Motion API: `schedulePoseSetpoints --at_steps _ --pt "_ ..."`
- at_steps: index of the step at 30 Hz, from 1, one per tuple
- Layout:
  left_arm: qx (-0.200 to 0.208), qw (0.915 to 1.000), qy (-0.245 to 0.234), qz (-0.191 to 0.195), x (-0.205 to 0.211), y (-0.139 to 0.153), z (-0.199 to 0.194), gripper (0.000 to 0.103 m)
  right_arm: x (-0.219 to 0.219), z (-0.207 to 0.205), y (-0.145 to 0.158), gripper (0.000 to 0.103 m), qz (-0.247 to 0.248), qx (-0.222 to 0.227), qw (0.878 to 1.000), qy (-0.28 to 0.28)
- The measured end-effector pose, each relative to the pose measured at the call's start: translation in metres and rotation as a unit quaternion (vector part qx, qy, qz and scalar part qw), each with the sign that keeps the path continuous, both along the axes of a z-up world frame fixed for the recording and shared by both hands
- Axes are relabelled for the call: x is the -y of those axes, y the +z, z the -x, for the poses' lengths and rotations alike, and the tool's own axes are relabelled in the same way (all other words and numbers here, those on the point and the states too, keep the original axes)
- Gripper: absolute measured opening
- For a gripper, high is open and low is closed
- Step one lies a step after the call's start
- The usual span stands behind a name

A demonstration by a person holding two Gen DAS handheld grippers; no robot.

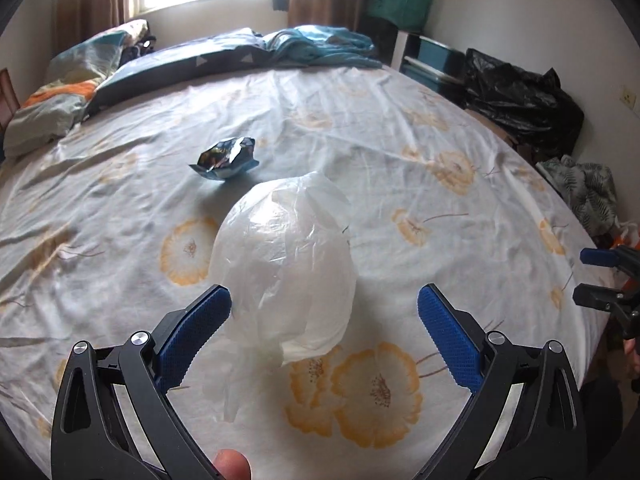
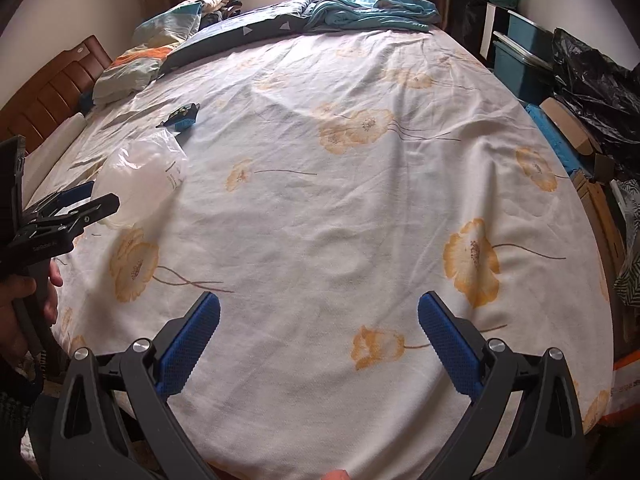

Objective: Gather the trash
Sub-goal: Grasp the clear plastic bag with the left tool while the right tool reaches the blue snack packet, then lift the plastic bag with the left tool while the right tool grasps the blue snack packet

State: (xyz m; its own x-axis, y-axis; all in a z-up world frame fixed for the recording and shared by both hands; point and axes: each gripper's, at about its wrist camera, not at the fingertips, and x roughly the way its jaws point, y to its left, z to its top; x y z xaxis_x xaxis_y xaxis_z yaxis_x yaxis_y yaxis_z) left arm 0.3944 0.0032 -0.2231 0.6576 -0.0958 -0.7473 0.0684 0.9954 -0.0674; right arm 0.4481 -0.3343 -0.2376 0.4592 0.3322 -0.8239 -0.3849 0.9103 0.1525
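Note:
A puffed-up translucent white plastic bag (image 1: pixel 286 264) lies on the flowered bed sheet (image 1: pixel 400 168), right in front of my left gripper (image 1: pixel 324 300). The left gripper is open, its blue pads either side of the bag's near end, not closed on it. A crumpled dark blue snack wrapper (image 1: pixel 226 157) lies on the sheet beyond the bag. In the right wrist view the bag (image 2: pixel 140 176) and wrapper (image 2: pixel 182 118) sit far left. My right gripper (image 2: pixel 319 308) is open and empty above bare sheet.
Pillows (image 1: pixel 60 92) and a teal blanket (image 1: pixel 324 46) lie at the bed's far end. A black rubbish bag (image 1: pixel 524 100), blue boxes (image 2: pixel 524 64) and cardboard stand along the right side. A wooden headboard (image 2: pixel 48 92) is at the left.

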Motion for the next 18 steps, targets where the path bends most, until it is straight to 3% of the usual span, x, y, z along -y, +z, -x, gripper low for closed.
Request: schedulePoseSetpoints --at_steps 5,6,7,8,18 --pt "-0.007 1.0 -0.001 -0.004 -0.005 -0.013 -0.026 0.096 -0.02 -0.023 0.002 0.098 0.007 0.013 1.0 0.019" --pt "-0.01 0.9999 0.0 -0.007 -0.007 -0.016 -0.03 0.092 -0.026 -0.029 0.002 0.098 0.009 0.015 1.0 0.025" --pt "-0.013 0.9999 0.003 -0.009 -0.01 -0.019 -0.034 0.08 -0.032 -0.035 0.001 0.098 0.011 0.017 0.999 0.029" --pt "-0.013 0.9999 0.001 -0.006 -0.013 -0.021 -0.036 0.08 -0.037 -0.041 0.001 0.098 0.011 0.018 0.999 0.033" --pt "0.002 0.9978 0.013 0.065 -0.049 -0.013 -0.024 0.076 -0.101 -0.112 0.004 0.098 -0.031 0.01 0.998 0.046"
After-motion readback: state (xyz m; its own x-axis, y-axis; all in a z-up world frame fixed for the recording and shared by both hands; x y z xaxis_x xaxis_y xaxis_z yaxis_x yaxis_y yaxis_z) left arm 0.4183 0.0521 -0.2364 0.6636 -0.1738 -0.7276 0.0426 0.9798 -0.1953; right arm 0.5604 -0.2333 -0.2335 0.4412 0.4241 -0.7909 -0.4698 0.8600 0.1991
